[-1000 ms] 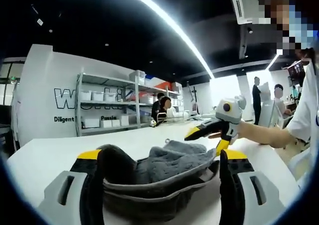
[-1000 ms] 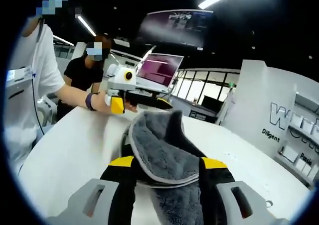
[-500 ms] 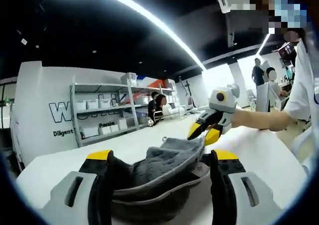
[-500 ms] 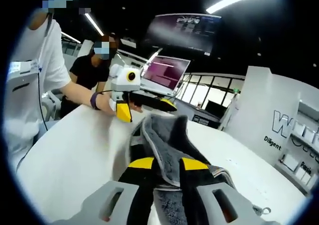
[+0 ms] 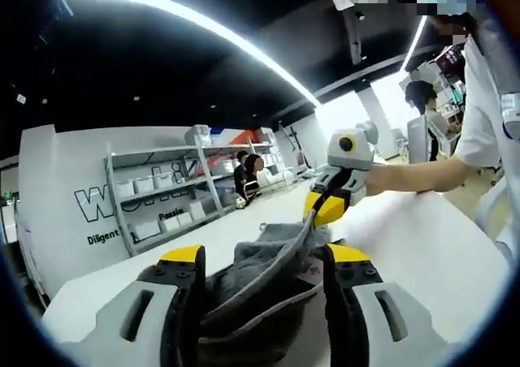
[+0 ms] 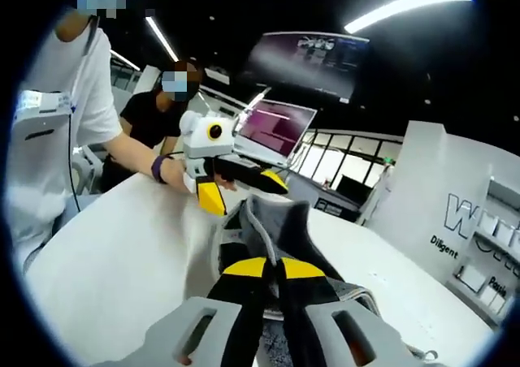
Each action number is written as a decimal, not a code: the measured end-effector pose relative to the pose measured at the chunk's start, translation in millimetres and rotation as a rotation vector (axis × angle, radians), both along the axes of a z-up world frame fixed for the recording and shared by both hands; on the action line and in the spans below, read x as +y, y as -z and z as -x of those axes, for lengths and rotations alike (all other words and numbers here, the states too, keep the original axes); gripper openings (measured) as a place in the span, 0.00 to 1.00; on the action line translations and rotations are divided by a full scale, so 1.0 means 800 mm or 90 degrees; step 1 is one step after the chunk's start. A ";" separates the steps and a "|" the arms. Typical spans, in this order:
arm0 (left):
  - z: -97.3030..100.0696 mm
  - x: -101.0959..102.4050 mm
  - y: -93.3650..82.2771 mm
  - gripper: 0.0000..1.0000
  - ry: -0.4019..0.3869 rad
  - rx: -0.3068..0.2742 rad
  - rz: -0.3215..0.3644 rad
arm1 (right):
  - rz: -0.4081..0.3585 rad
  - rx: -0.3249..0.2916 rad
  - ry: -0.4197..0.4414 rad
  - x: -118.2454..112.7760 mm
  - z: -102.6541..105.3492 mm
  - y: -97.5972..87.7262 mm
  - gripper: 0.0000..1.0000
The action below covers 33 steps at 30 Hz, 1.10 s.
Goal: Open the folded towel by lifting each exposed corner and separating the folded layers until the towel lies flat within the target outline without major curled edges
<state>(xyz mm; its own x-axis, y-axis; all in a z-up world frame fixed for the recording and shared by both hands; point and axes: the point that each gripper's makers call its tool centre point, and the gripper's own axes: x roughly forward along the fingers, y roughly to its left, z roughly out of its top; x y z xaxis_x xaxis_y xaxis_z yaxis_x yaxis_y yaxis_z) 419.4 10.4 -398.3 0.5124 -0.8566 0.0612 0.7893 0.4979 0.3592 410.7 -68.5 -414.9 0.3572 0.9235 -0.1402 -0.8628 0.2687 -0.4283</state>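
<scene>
A thick grey towel (image 5: 260,282) lies bunched on the white table (image 5: 414,237). My left gripper (image 5: 266,257) is open, its yellow-tipped jaws standing on either side of the heap. From the right, my right gripper (image 5: 322,213) pinches the towel's piped edge and holds it up off the pile. In the right gripper view my right gripper (image 6: 272,268) is shut on that raised fold of towel (image 6: 276,213). Beyond it my left gripper (image 6: 242,190) straddles the far end with jaws apart, held by a person's hand.
The table (image 6: 114,245) extends left toward a person in white at its edge. Metal shelving with bins (image 5: 154,196) and seated people (image 5: 248,172) stand behind. An open laptop (image 6: 276,127) and a person in black (image 6: 158,115) are past the far side.
My right gripper's jaws have come together on the towel's edge and drawn it upward into a ridge. My left gripper's jaws have narrowed somewhat around the pile. Both cameras shifted.
</scene>
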 end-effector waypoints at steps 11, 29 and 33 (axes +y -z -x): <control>0.012 -0.009 0.000 0.45 0.010 -0.054 -0.040 | -0.012 -0.007 -0.027 0.008 0.011 -0.006 0.00; 0.050 -0.049 0.039 0.42 0.041 -0.233 -0.246 | -0.005 -0.008 -0.036 0.011 0.017 -0.003 0.00; 0.050 -0.050 0.044 0.37 0.033 -0.261 -0.278 | -0.002 -0.007 -0.038 0.012 0.018 -0.002 0.00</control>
